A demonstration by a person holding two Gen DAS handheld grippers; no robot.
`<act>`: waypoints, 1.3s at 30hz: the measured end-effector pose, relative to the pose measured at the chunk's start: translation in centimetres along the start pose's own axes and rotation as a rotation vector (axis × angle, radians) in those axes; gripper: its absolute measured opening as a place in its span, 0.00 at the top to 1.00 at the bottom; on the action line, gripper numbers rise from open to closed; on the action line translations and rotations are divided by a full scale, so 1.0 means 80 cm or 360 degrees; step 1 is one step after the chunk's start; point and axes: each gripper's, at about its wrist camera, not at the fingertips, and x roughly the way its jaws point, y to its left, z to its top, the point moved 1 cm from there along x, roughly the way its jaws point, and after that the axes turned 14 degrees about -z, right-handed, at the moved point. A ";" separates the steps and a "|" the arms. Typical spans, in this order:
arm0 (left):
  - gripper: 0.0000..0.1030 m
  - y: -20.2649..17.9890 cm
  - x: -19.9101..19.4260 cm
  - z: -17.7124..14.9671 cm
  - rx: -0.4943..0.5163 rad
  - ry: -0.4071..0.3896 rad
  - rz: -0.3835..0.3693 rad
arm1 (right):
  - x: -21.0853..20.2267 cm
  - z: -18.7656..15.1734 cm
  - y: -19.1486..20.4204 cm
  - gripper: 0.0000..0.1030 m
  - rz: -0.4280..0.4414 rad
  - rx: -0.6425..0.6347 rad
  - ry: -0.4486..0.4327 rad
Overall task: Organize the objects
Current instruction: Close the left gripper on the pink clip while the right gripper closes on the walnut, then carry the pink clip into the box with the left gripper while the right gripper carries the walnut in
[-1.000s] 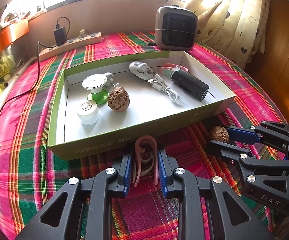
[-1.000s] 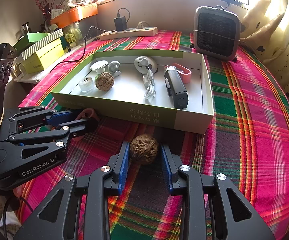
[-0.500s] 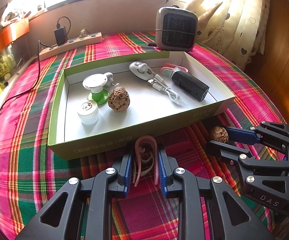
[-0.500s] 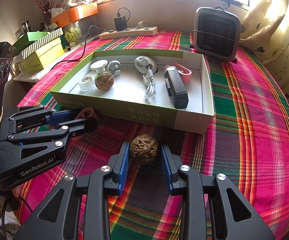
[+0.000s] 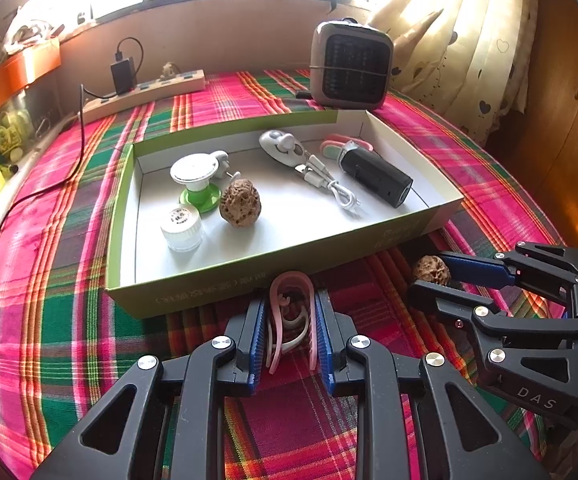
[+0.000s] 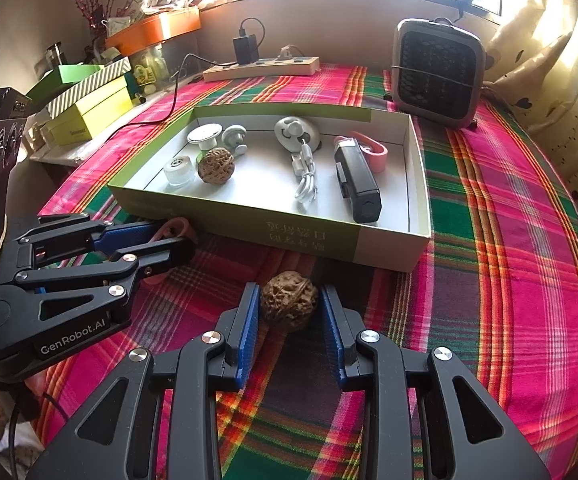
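Nothing has shifted: the left gripper (image 5: 291, 316) still pinches the pink clip (image 5: 291, 312), the right gripper (image 6: 290, 308) the walnut (image 6: 289, 306). Both wait near the box (image 6: 313, 236), unplaced.

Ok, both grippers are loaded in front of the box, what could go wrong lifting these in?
1. The walnut is round and bumpy, so it could roll out of the right gripper once lifted.
2. The pink clip in the left gripper is thin and springy and sits right by the box wall, so it may snag the rim.
3. The two grippers are close together, so lifting both at once risks a collision.
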 end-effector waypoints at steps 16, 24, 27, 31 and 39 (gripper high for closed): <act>0.79 0.001 -0.030 0.013 0.0015 -0.0087 0.0010 | -0.020 0.018 0.003 0.69 0.0005 0.0005 -0.0079; 0.79 0.007 -0.038 0.020 0.0003 -0.0114 0.0023 | -0.023 0.036 0.007 0.69 0.0023 -0.0032 -0.0112; 0.79 0.011 -0.040 0.023 -0.0006 -0.0121 0.0029 | -0.021 0.046 0.008 0.69 0.0037 -0.0039 -0.0121; 0.79 0.019 -0.040 0.028 -0.0029 -0.0131 0.0038 | -0.017 0.058 0.008 0.69 0.0038 -0.0053 -0.0133; 0.79 0.035 -0.036 0.036 -0.0076 -0.0133 0.0057 | 0.001 0.081 0.011 0.69 0.0058 -0.0086 -0.0121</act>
